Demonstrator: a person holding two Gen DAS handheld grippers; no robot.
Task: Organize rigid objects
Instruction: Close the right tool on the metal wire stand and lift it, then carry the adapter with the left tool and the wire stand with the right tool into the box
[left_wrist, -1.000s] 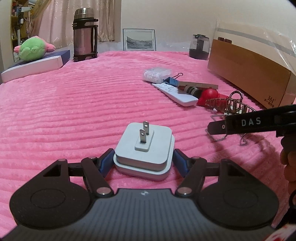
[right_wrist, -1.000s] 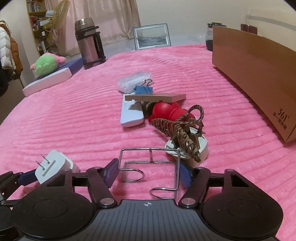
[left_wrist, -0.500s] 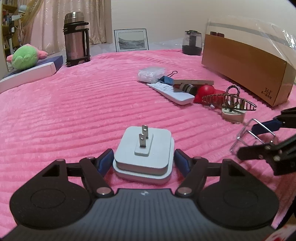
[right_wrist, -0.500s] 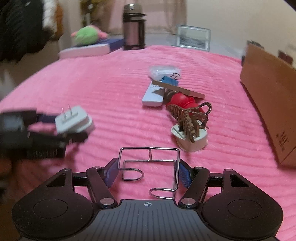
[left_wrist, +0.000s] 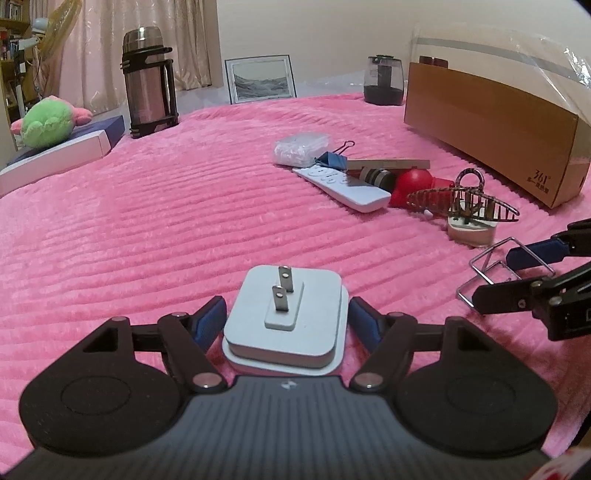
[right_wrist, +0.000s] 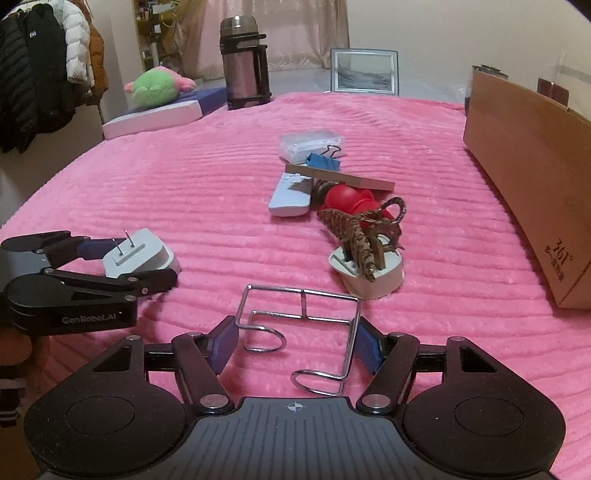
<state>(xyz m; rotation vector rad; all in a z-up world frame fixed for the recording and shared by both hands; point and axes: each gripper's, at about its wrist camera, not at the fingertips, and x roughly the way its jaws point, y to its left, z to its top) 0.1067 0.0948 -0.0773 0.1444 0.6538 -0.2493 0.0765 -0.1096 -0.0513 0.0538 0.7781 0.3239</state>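
Note:
My left gripper (left_wrist: 286, 319) is shut on a white plug adapter (left_wrist: 284, 317), prongs pointing up, just above the pink blanket; it also shows in the right wrist view (right_wrist: 138, 258). My right gripper (right_wrist: 295, 341) is shut on a bent wire hook rack (right_wrist: 301, 325), seen at the right edge of the left wrist view (left_wrist: 495, 271). A pile lies ahead: white remote (left_wrist: 341, 182), red toy (left_wrist: 415, 184), brown claw hair clip (left_wrist: 461, 199) on a second white plug (right_wrist: 365, 277), blue binder clip (left_wrist: 332, 158), wooden block (right_wrist: 338, 177).
A cardboard box (left_wrist: 491, 125) stands at the right. A steel thermos (left_wrist: 149, 98), a framed picture (left_wrist: 260, 79), a dark jar (left_wrist: 382, 79) and a green plush (left_wrist: 48, 122) on a flat white box line the far edge. Coats hang at far left (right_wrist: 40, 74).
My right gripper with the wire rack has pulled back and to the right, away from the pile. My left gripper holds the adapter almost still.

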